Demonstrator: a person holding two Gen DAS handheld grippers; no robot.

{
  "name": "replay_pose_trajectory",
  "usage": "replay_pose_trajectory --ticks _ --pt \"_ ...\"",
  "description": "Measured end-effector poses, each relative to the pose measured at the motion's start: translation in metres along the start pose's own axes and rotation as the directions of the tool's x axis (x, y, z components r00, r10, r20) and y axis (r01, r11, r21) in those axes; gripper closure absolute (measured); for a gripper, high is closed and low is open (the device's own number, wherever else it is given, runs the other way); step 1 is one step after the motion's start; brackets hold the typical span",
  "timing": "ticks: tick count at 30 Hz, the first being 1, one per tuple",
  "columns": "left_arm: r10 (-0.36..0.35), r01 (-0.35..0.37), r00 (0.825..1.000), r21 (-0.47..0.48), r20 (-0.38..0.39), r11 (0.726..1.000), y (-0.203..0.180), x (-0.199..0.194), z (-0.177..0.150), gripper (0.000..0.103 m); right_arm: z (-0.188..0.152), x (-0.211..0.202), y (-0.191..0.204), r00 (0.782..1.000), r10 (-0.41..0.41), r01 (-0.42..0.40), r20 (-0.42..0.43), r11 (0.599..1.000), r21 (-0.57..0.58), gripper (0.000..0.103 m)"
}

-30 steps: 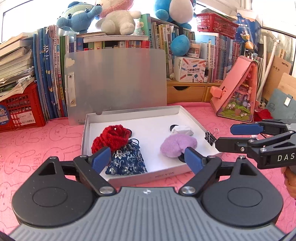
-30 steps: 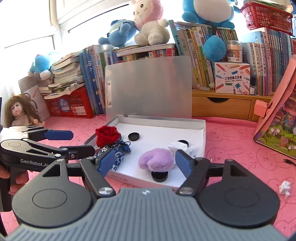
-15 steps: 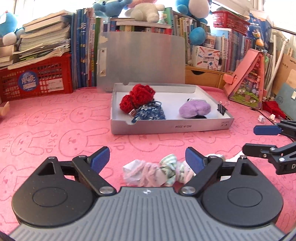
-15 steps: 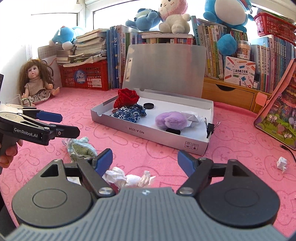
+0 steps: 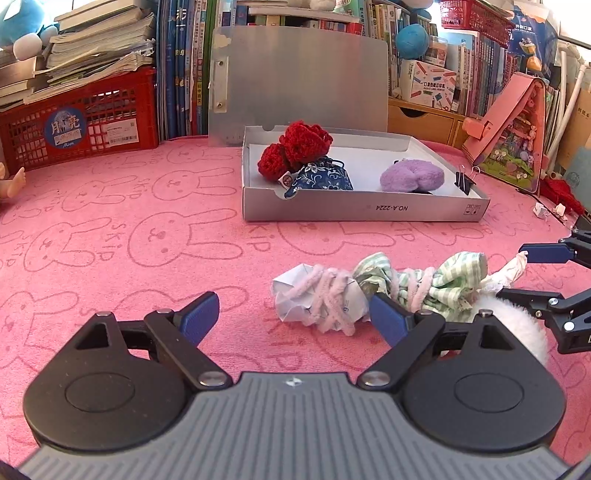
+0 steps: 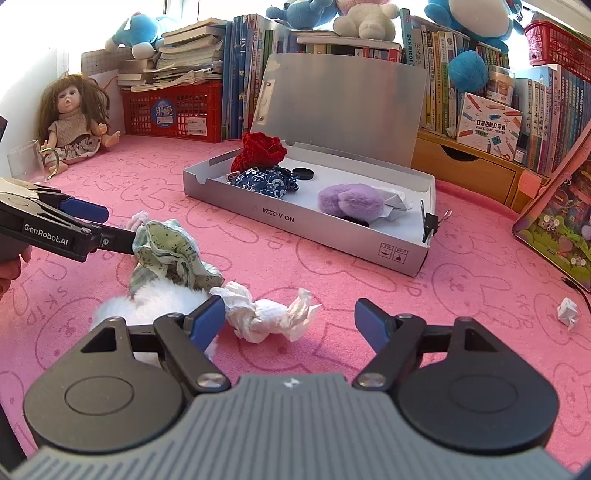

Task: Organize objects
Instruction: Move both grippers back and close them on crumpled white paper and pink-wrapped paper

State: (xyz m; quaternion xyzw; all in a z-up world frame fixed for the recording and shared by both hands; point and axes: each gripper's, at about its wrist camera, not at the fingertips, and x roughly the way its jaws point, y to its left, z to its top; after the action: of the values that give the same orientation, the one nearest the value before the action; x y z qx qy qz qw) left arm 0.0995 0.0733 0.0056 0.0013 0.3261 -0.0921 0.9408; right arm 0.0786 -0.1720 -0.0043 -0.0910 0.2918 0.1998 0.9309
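This is looking like a child's room or study corner in a home. Beyond the hand-held gripper (image 6: 290, 319), a worktop covered in a pink bunny-print cloth (image 6: 461, 288) is carrying a doll (image 6: 75, 122) sitting far off to its left. Rows of books (image 6: 476, 74) are standing along the back, with plush toys (image 6: 364, 18) perching on top and a red basket (image 6: 173, 110) holding stacked papers.

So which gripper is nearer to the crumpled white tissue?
Right. The right gripper has the crumpled white tissue between its open jaws; the left gripper is beyond the green cloth.
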Motion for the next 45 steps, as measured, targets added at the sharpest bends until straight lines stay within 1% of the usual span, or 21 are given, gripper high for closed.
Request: replay_pose_trajectory --ticks 3,10,14,19,22,25,29,33,42,43,44,45 --pt "0.004 -0.004 1.000 -0.003 -0.004 1.000 -0.002 0.007 0.002 0.012 0.000 0.005 0.005 1.000 0.006 -0.006 -0.002 1.000 -0.001 0.017" --pt "0.010 -0.010 1.000 0.000 -0.005 1.000 -0.008 0.019 -0.001 0.012 -0.004 0.012 -0.001 1.000 0.019 -0.019 -0.003 0.997 0.073 0.017" --pt "0.043 -0.043 0.999 0.051 0.001 0.998 -0.016 0.023 -0.003 0.012 -0.009 0.015 -0.008 1.000 0.015 -0.013 -0.014 0.994 0.113 0.017" --pt "0.038 -0.038 0.999 0.046 -0.001 0.998 -0.015 0.024 -0.003 0.010 -0.015 0.011 -0.013 0.999 -0.039 0.040 -0.016 0.996 0.083 0.017" --pt "0.043 -0.043 0.999 0.048 -0.004 0.998 -0.016 0.025 -0.003 0.009 -0.018 0.012 -0.018 0.999 -0.025 0.028 -0.028 0.994 0.103 0.017" --pt "0.043 -0.043 0.999 0.047 -0.005 0.998 -0.016 0.025 -0.002 0.008 -0.017 0.012 -0.016 0.999 -0.025 0.027 -0.024 0.995 0.096 0.017" --pt "0.043 -0.043 0.999 0.047 -0.005 0.998 -0.016 0.025 -0.002 0.008 -0.015 0.016 -0.011 1.000 -0.002 0.005 -0.025 0.996 0.092 0.017" --pt "0.043 -0.043 0.999 0.047 -0.005 0.998 -0.016 0.025 -0.002 0.008 -0.014 0.018 -0.012 1.000 0.009 -0.006 -0.027 0.994 0.107 0.017" --pt "0.043 -0.043 0.999 0.047 -0.004 0.998 -0.017 0.025 -0.002 0.007 -0.014 0.019 -0.011 0.999 0.006 -0.003 -0.033 0.995 0.102 0.017" --pt "0.044 -0.044 0.999 0.047 -0.002 0.998 -0.017 0.025 -0.002 0.008 -0.014 0.019 -0.011 0.999 0.006 -0.003 -0.032 0.995 0.102 0.017" --pt "0.046 -0.046 0.999 0.048 0.001 0.998 -0.017 0.024 -0.003 0.008 -0.014 0.018 -0.011 1.000 0.008 -0.005 -0.030 0.995 0.102 0.020" --pt "0.045 -0.045 0.999 0.048 0.004 0.998 -0.016 0.024 -0.003 0.011 -0.014 0.018 -0.011 1.000 0.007 -0.005 -0.026 0.995 0.100 0.022"
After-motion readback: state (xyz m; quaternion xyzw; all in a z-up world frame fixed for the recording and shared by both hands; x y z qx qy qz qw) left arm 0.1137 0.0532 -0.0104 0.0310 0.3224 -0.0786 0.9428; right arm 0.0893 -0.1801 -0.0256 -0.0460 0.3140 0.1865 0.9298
